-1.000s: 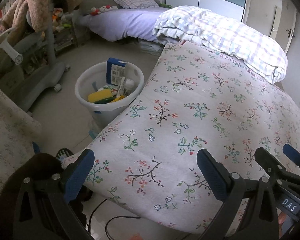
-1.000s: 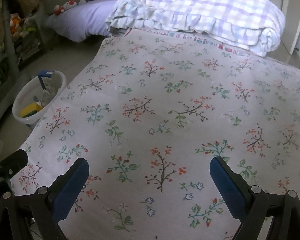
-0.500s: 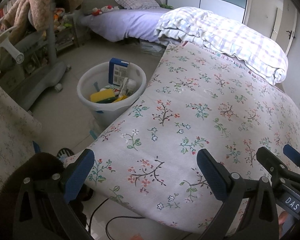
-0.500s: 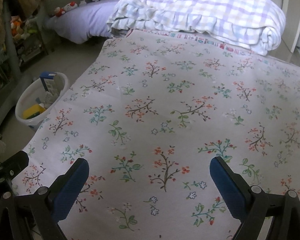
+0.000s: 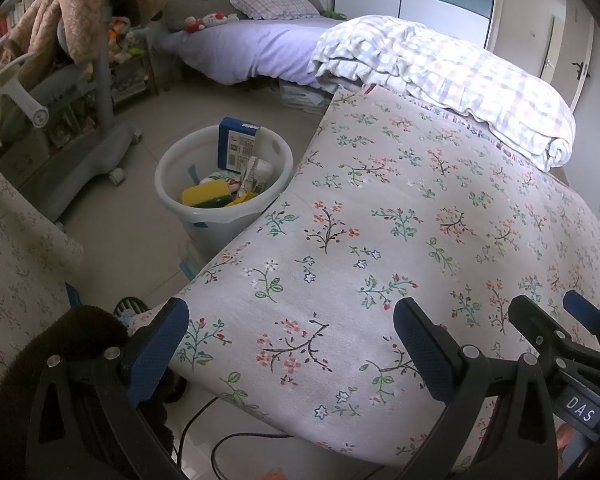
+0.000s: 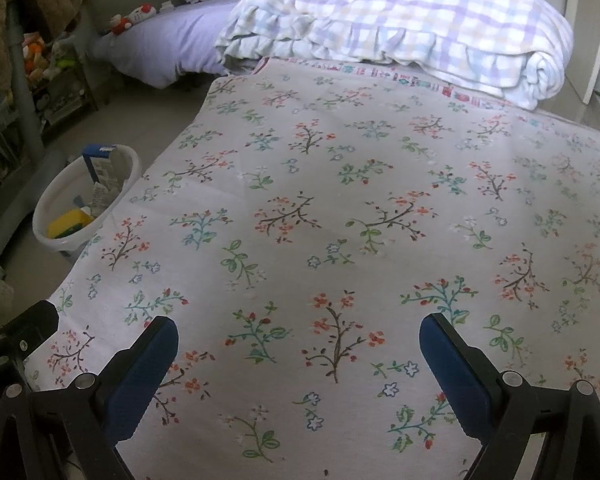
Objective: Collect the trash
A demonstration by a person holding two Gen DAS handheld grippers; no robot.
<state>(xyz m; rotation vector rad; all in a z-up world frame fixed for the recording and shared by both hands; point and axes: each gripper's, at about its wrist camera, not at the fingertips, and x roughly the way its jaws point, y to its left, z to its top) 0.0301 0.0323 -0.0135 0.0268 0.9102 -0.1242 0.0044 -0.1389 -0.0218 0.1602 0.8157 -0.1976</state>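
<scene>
Soft daylight enters from about one o'clock, blowing out the checked quilt [image 6: 412, 28] to near-white and putting a sheen on the floor tiles [image 5: 140, 232] at nine o'clock. The flowered bedspread [image 6: 340, 200] is evenly lit and sharp. Fisheye curvature bends every edge; black vignetting fills the left wrist view's corners, where detail sinks into murky shadow.

white bin [image 5: 224, 216], floral sheet [image 6: 340, 220], purple-checked quilt [image 6: 420, 20].

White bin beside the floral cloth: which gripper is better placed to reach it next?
Left, probably. The white bin lies nearer the left gripper; the right gripper faces the floral cloth. Both jaws open, empty.
</scene>
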